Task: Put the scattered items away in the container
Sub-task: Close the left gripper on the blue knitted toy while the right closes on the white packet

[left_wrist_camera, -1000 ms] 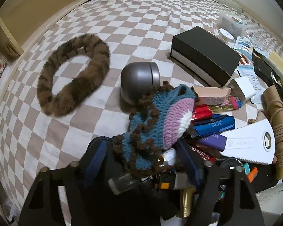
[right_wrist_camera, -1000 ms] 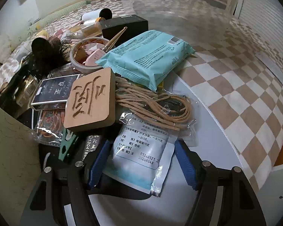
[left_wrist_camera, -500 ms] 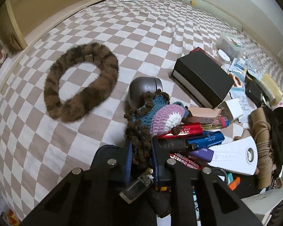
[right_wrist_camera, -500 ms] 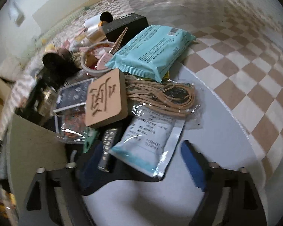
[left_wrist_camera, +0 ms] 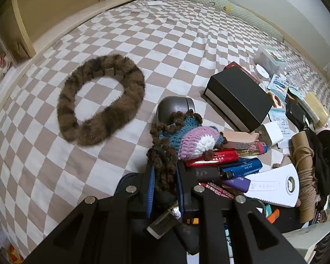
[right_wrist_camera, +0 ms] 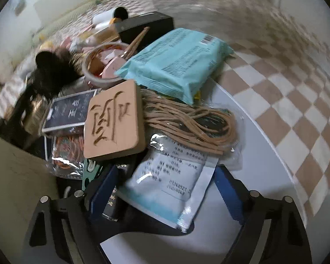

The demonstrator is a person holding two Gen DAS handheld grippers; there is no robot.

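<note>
Left tongs: closed tight on brown fringe of crocheted pouch, blue-and-pink body lying just ahead, resting on red tube and blue tube. Ahead of pouch, touching: grey domed object. Ahead right: black box. Right: white scraper, rope-wound roll. Ahead left, well apart, on checked bed: brown fur ring.

Right tongs: spread wide, gripping nothing, straddling white foil sachet. Just ahead: bagged tan cord, carved wooden block. Further ahead: teal wipes pack, tape roll. All over white container.
</note>
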